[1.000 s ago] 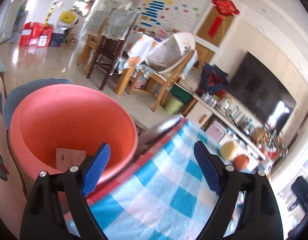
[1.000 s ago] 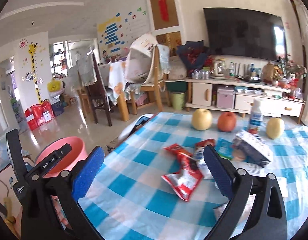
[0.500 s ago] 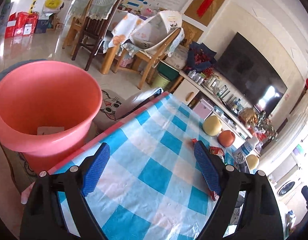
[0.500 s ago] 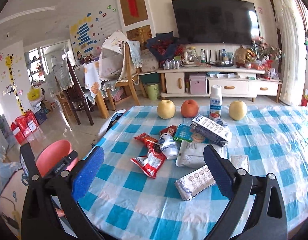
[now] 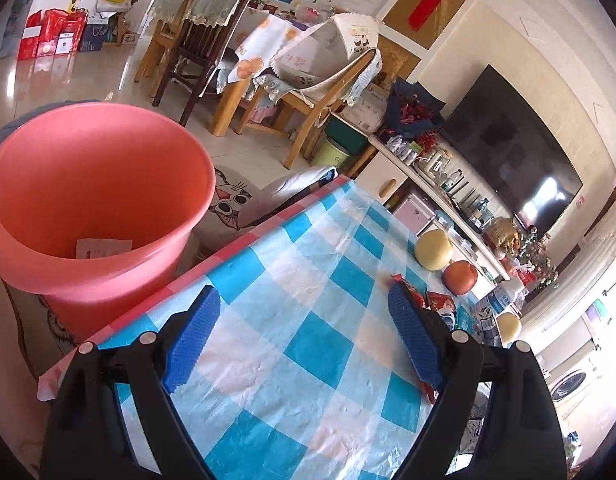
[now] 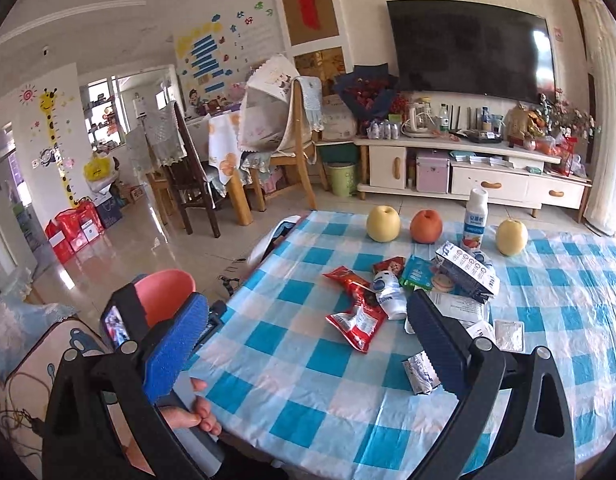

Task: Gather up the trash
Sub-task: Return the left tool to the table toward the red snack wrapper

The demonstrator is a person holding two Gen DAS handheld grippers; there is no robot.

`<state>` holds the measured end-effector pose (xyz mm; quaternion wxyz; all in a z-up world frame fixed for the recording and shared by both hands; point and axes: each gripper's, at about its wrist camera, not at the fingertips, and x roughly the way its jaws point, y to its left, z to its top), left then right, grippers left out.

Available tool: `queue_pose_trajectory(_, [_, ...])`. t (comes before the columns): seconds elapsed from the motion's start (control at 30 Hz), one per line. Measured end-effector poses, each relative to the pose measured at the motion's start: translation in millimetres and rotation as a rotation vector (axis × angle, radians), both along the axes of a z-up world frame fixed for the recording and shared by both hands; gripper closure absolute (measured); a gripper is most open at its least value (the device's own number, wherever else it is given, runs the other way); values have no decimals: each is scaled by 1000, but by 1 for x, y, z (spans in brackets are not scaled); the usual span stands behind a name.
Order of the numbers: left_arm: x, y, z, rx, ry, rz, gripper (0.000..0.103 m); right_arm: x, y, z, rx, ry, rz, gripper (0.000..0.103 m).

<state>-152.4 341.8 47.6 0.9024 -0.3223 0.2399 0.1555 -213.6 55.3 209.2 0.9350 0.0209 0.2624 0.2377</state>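
left gripper (image 5: 299, 336) wide open, empty, swung off the pink bucket (image 5: 87, 196) onto the checked tablecloth (image 5: 308, 344) | right gripper (image 6: 308, 332) open too, now higher above the wrappers (image 6: 358, 312)

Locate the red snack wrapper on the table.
In the right wrist view, the red snack wrapper lies mid-table on the checked cloth, touching a white cup to its right.

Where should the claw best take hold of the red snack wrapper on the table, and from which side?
Probably the near flat end of the red snack wrapper, from above, claw pads across its width. It lies flat and crumpled; the small white bottle touches its right side, the left is bare cloth.
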Motion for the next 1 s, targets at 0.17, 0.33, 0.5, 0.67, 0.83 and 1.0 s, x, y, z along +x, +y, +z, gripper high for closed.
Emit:
queue_pose_trajectory(0.17, [1,6,-3,-24,15,16,17,-16,9,16,-14,-32,21,5])
queue_pose_trajectory(0.33, [1,8,-6,-39,22,22,17,-31,19,27,-51,-69,41,5])
queue_pose_trajectory(0.5, [-1,8,-6,-37,17,14,17,-36,23,30,-50,-78,44,5])
queue_pose_trajectory(0.67, [-3,13,-8,-55,14,25,17,-35,33,28,-67,-71,62,5])
queue_pose_trajectory(0.83, [-1,15,-10,-62,23,19,17,-36,46,23,-115,-79,83,5])
queue_pose_trajectory(1.0, [-1,18,-12,-78,26,28,16,-34,50,18,-122,-71,94,5])
